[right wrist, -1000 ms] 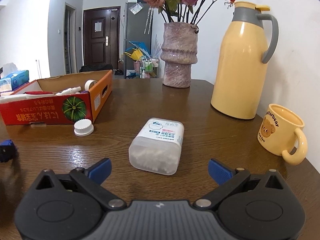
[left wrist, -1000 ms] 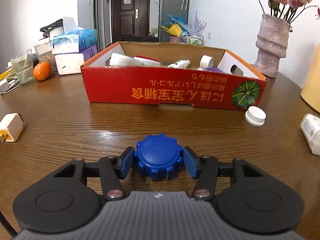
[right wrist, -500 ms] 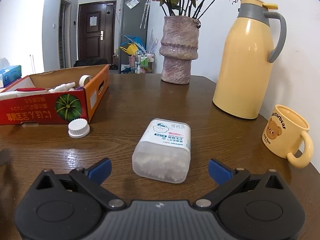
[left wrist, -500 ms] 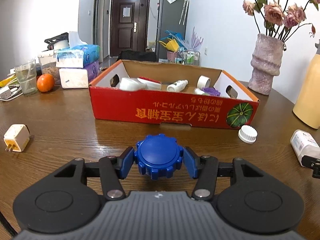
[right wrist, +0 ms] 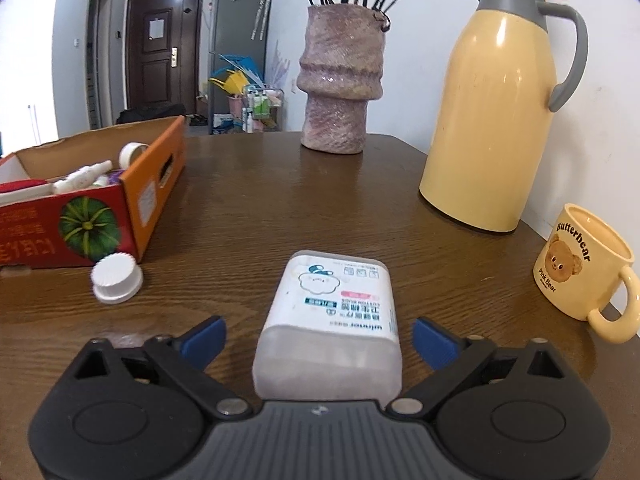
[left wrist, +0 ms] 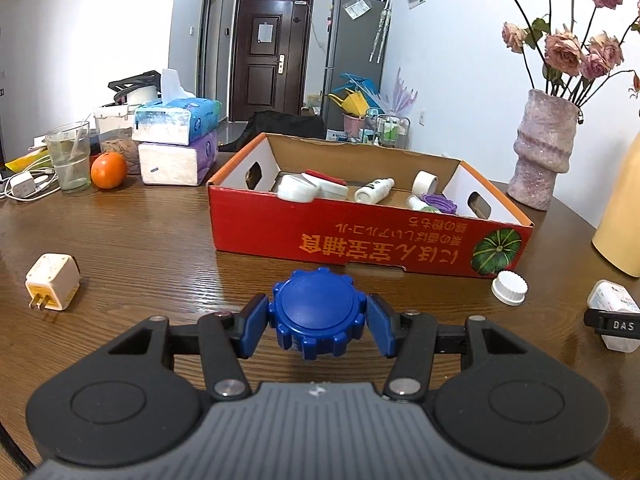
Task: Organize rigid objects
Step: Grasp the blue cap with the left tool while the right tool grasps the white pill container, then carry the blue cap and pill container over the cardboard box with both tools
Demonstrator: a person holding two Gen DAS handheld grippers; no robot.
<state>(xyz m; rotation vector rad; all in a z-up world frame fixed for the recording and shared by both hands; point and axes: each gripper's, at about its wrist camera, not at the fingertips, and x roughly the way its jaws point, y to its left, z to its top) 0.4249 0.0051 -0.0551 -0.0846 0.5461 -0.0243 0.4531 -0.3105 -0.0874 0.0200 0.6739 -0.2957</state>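
My left gripper [left wrist: 316, 320] is shut on a blue ribbed cap [left wrist: 316, 312] and holds it above the table, in front of the red cardboard box [left wrist: 360, 236]. The box holds several small items, among them white bottles and a tape roll. My right gripper [right wrist: 318, 340] is open, its fingers on either side of a white cotton swab box [right wrist: 332, 320] lying on the table. The box also shows in the left wrist view [left wrist: 612, 304]. A white cap [right wrist: 116, 278] lies by the box's corner and shows in the left wrist view [left wrist: 509, 287] too.
A white plug adapter [left wrist: 52, 280] lies at the left. A glass [left wrist: 72, 156], an orange [left wrist: 108, 170] and tissue packs [left wrist: 176, 148] stand at the back left. A vase [right wrist: 340, 80], a yellow thermos [right wrist: 496, 112] and a yellow mug [right wrist: 588, 272] stand at the right.
My left gripper has risen with the blue cap, so the box's inside shows more. My right gripper has moved forward until its open fingers flank the cotton swab box.
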